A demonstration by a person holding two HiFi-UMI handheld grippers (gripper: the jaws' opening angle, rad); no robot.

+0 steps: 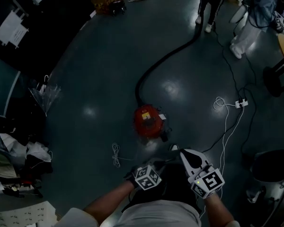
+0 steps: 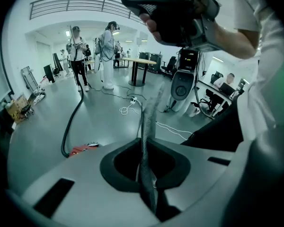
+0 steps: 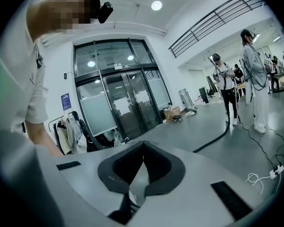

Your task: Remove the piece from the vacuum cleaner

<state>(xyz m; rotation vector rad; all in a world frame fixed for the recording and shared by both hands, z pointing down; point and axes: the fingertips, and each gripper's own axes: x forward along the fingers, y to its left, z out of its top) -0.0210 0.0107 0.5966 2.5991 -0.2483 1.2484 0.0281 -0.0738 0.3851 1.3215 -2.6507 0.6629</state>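
The red canister vacuum cleaner stands on the dark floor a step ahead of me. Its black hose curves away to a person's feet at the top. I cannot pick out any separate piece on it from here. Both grippers hang close to my body, well short of the vacuum. My left gripper is shut and holds nothing; in the left gripper view its jaws form one thin strip, with the vacuum low at the left. My right gripper is shut too, its tips meeting.
A coiled white cord lies left of the vacuum. To the right are a power strip and trailing black cables. People stand at the top right. Clutter lines the left side, and a round bin stands at the right.
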